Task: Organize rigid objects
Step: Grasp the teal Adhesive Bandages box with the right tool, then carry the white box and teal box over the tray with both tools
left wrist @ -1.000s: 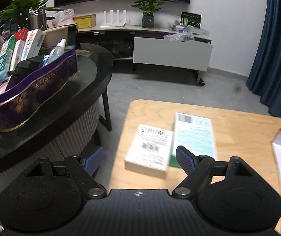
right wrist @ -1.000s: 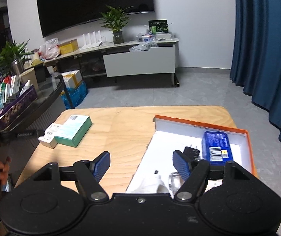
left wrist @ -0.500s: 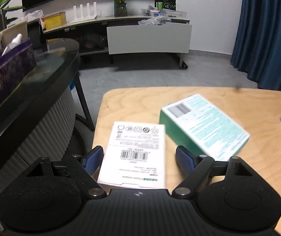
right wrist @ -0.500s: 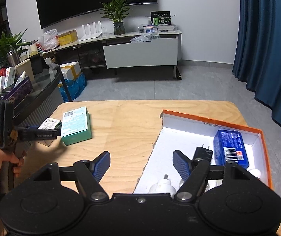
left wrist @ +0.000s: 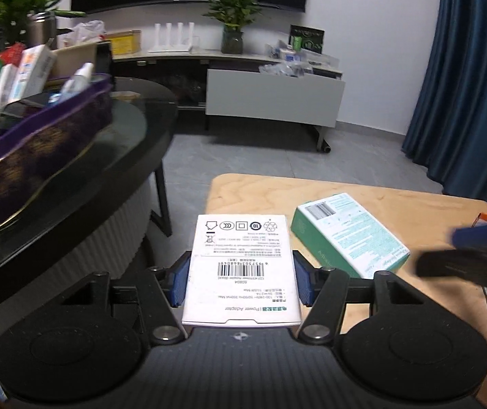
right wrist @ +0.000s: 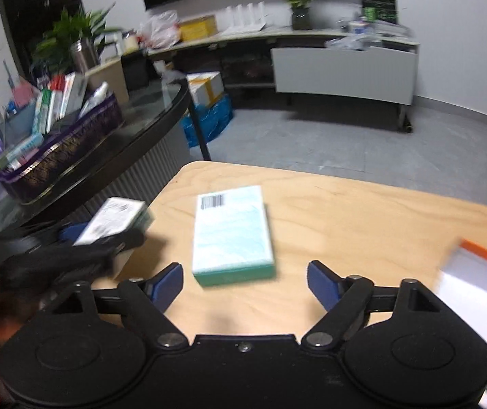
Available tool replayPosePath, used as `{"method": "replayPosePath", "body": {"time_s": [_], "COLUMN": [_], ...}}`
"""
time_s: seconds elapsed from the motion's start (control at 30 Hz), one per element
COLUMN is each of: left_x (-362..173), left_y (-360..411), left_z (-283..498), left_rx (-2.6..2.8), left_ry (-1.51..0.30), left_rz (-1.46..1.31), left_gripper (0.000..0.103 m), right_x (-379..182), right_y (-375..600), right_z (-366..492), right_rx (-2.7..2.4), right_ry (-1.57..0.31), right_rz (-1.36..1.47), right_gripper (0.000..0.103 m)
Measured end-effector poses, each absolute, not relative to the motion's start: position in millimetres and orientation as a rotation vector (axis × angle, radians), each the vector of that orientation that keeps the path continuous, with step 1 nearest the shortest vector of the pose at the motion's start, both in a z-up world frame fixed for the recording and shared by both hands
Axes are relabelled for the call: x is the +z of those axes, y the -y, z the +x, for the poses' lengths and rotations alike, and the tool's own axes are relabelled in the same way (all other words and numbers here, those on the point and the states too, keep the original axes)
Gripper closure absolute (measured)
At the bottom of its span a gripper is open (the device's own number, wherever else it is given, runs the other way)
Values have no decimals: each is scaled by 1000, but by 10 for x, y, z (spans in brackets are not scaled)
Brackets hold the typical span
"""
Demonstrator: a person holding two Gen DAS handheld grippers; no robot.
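Observation:
My left gripper (left wrist: 240, 281) is shut on a white power adapter box (left wrist: 241, 272), its blue pads pressed on both long sides, at the left edge of the wooden table (left wrist: 243, 191). The same box shows in the right wrist view (right wrist: 114, 220), held at the table's left edge. A green and white box (left wrist: 349, 235) lies flat on the table just right of it. My right gripper (right wrist: 245, 283) is open and empty, with the green box (right wrist: 231, 235) lying just ahead between its fingers. It also appears, blurred, in the left wrist view (left wrist: 465, 262).
An orange-rimmed white tray (right wrist: 482, 269) sits at the table's right. A dark round glass table (left wrist: 114, 156) stands close on the left, carrying a purple basket (left wrist: 39, 150) full of boxes and bottles. A TV cabinet (left wrist: 270, 99) and blue curtains (left wrist: 475, 85) lie beyond.
My left gripper closed on the white box, which now sits deeper between the fingers. My right gripper swung left from over the tray to right behind the green box.

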State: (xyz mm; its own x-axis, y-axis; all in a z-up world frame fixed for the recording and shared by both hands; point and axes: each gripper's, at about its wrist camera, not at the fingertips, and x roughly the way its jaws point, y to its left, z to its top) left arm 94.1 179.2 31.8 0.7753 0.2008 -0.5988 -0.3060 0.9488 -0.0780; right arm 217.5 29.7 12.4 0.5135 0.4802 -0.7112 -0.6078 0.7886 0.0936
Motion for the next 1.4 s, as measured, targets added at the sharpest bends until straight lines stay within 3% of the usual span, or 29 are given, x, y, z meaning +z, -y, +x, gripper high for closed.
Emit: {"method": "replayPosePath", "body": {"time_s": [0.23, 0.33, 0.43, 1.07, 1.4], "left_x": [348, 354, 393, 855, 887], "left_y": [-1768, -1723, -1649, -199, 369], "left_z": [819, 810, 750, 426, 438], "left_rx": [295, 294, 280, -33, -133], "left_ry": [-613, -612, -599, -539, -507], "left_rz": [-215, -230, -230, -218, -174], "left_gripper": [44, 44, 44, 44, 44], "right_x": [-219, -284, -164, 931, 817], "right_y": [-864, -875, -696, 1928, 2682], "right_z": [2546, 2544, 2406, 607, 60], "right_rx": [649, 597, 581, 215, 91], "right_ry": [-895, -882, -854, -528, -490], "right_rz": [-274, -278, -225, 40, 105], "right_gripper": [6, 18, 19, 19, 19]}}
